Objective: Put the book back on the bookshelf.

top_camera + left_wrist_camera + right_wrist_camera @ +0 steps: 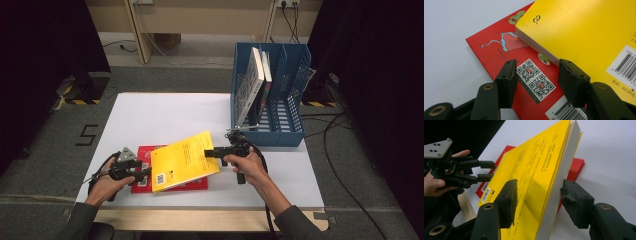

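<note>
Starting at the left edge of the table (150,107): the left gripper (145,171) sits low by the front-left corner, jaws partly open around the near-left edge of the red book (142,152). In the left gripper view its pads straddle the QR codes on the cover with a gap on each side, so it looks like the jaws are bracing that book rather than pinching it, though contact is hard to call from here.

Moving to the middle, the yellow book (182,160) lies on top of the red one, near the front edge, with its right side tipped up off the stack. The right gripper (209,153) has that raised edge between its jaws; in the right gripper view the left pad meets the cover, but a gap shows on the page side, so the jaws aren't gripping it yet.

So the step in hand is probably picking up the yellow book. Next move calls for closing firmly, lifting clear, and turning it upright.

At the back-right corner stands the blue file rack (295,75), with two books (251,82) leaning in its left slots. Those could crowd the way in; the right-hand slots look free.
</note>
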{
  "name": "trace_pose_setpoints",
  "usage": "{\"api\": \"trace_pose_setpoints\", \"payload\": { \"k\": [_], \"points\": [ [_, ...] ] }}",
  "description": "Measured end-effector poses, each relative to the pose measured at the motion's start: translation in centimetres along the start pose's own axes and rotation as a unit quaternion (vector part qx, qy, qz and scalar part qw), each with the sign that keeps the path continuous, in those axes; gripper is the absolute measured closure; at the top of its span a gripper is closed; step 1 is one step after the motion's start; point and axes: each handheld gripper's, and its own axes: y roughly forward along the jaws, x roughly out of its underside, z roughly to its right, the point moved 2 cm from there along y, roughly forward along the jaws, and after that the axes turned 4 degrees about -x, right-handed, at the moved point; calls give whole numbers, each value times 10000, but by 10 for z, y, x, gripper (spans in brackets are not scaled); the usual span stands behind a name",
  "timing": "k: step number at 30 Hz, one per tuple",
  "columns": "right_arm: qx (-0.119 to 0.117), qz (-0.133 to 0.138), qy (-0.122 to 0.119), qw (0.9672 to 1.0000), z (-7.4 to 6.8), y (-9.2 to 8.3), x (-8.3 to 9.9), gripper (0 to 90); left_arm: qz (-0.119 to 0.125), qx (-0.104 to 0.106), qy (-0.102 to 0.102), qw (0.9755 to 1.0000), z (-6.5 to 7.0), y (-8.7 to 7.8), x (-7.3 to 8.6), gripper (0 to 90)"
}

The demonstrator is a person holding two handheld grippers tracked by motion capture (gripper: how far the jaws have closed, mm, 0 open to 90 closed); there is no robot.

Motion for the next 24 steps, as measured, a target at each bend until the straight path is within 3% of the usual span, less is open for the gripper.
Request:
{"api": "trace_pose_setpoints", "payload": {
  "k": [5,10,17,24],
  "points": [
    [-158,133,-223,9995,-20,-11,-18,544,42,-42,51,10000,3,1,-1,488],
    [-104,-2,-500,9987,-41,-15,-35,554,77,-86,69,9999,5,2,-1,488],
    [62,-200,-631,9978,-58,-13,-50,550,130,-144,126,9997,9,1,-3,525],
    [110,-218,-666,9975,-70,-10,-61,536,153,-200,181,9995,12,2,-3,526]
  ]
}}
